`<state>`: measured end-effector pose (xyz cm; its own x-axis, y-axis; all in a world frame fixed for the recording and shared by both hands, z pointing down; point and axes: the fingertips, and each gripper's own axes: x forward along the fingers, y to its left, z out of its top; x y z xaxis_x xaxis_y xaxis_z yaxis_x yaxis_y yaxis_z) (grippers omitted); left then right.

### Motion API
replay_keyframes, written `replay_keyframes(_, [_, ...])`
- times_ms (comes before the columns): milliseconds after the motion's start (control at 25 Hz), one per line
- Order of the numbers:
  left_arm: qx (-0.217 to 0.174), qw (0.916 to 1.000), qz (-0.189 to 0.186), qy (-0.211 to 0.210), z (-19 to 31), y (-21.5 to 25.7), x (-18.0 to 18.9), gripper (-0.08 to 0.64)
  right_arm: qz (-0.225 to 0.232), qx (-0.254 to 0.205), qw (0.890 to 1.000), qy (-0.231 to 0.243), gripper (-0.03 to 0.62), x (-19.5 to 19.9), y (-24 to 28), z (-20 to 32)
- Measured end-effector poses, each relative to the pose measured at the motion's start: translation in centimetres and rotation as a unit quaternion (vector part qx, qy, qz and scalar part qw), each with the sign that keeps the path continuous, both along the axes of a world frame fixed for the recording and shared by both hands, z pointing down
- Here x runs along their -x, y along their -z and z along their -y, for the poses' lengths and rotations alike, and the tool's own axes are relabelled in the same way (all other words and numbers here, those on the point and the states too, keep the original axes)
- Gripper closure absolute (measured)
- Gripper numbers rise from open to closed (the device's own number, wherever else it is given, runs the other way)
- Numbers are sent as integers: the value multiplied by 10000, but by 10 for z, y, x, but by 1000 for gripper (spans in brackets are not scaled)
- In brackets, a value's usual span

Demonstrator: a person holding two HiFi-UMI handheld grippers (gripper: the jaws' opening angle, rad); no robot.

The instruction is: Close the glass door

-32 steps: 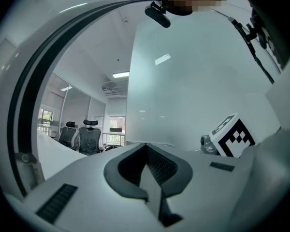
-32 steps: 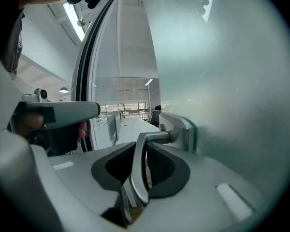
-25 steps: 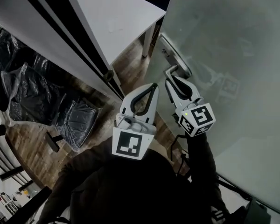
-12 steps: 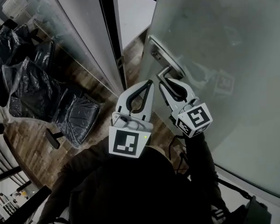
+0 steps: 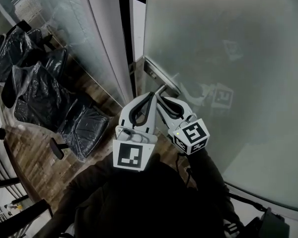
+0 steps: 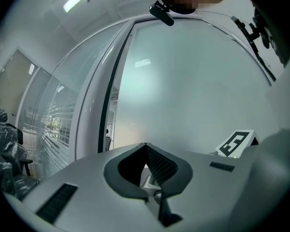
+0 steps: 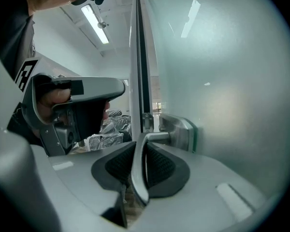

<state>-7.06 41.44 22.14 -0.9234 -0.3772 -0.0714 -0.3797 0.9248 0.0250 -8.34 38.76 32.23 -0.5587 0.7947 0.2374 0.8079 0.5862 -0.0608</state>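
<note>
Since a second ago the tall frosted glass door point(image 5: 228, 73) has swung much closer to the dark vertical door frame post point(image 5: 125, 38), and the white bench top that filled the opening then now shows only as a thin sliver beside that post. The door's free edge stands just to the right of the frame post and is not yet against it, so the closing looks nearly finished but not done. The right gripper point(image 5: 165, 102) has its jaws clamped on the brushed metal lever handle point(image 7: 138, 173), which sits on the door just right of the frame post. The lever comes out of its plate and then runs lengthwise between the jaws, back toward the person. The left gripper point(image 5: 150, 95) hovers between the frame post and the handle with its jaws pressed together on nothing, close beside the right gripper but not touching the lever as far as can be seen. From the clamped jaws the remaining gap lies toward the frame post, so the last stretch probably falls to the right hand, carrying the handle that way. Black plastic-wrapped chairs point(image 5: 39, 93) stand on the wooden floor point(image 5: 35, 148), well to the far side of the frame post.
</note>
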Motion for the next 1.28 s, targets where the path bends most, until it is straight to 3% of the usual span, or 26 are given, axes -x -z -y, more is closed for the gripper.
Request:
replay_keyframes(440, [192, 9994, -56, 272, -11, -6, -33, 563, 15, 16, 9998, 221, 525, -36, -1, -15])
replay_keyframes(1280, [198, 9988, 24, 441, -11, 7, -39, 563, -198, -7, 9993, 329, 526, -50, 3, -22])
